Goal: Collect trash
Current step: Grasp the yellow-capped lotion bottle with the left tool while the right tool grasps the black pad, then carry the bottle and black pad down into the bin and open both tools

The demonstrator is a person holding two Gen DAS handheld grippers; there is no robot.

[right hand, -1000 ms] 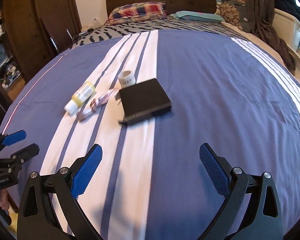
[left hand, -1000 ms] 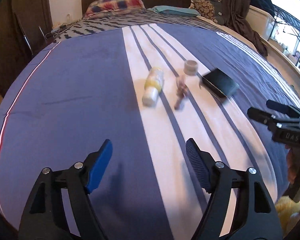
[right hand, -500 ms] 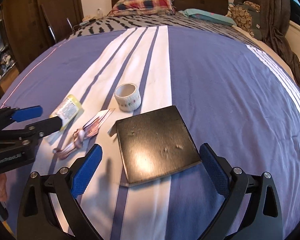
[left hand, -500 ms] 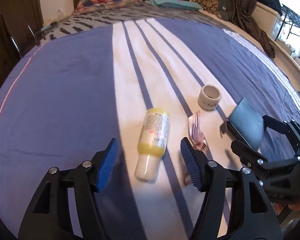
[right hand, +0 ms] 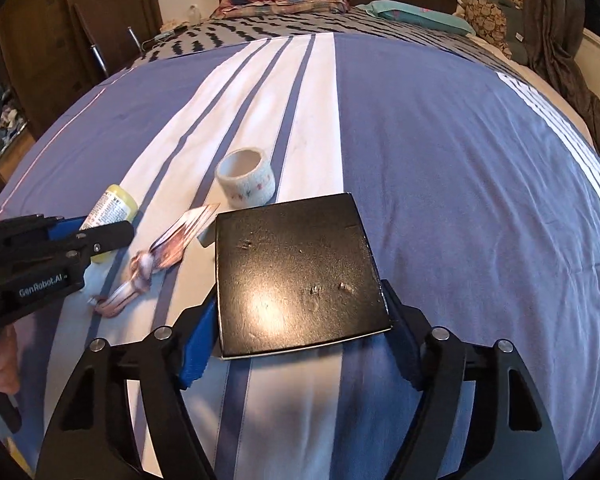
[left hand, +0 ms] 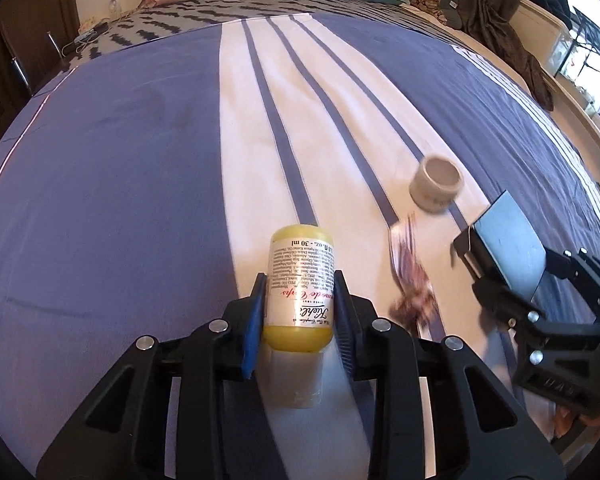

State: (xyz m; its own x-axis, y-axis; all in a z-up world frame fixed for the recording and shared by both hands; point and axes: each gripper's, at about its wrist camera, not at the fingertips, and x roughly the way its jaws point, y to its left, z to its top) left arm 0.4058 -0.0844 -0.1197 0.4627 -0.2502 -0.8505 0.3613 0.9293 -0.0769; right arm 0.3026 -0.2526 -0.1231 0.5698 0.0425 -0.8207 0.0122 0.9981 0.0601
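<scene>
On the striped bedspread [left hand: 140,168] — both grippers at pickup, trash not yet lifted.
Left gripper [left hand: 300,312] had clamped the small yellow bottle [left hand: 302,280] mid-body, lying level and low along the bed; best lifted straight up, squeeze kept firm. Right gripper [right hand: 296,332] straddled the flat black box [right hand: 298,272], pads beside its edges — contact seemingly made, though I could not confirm it. Wrapper [right hand: 160,256] and tape roll [right hand: 246,178] lay between.
</scene>
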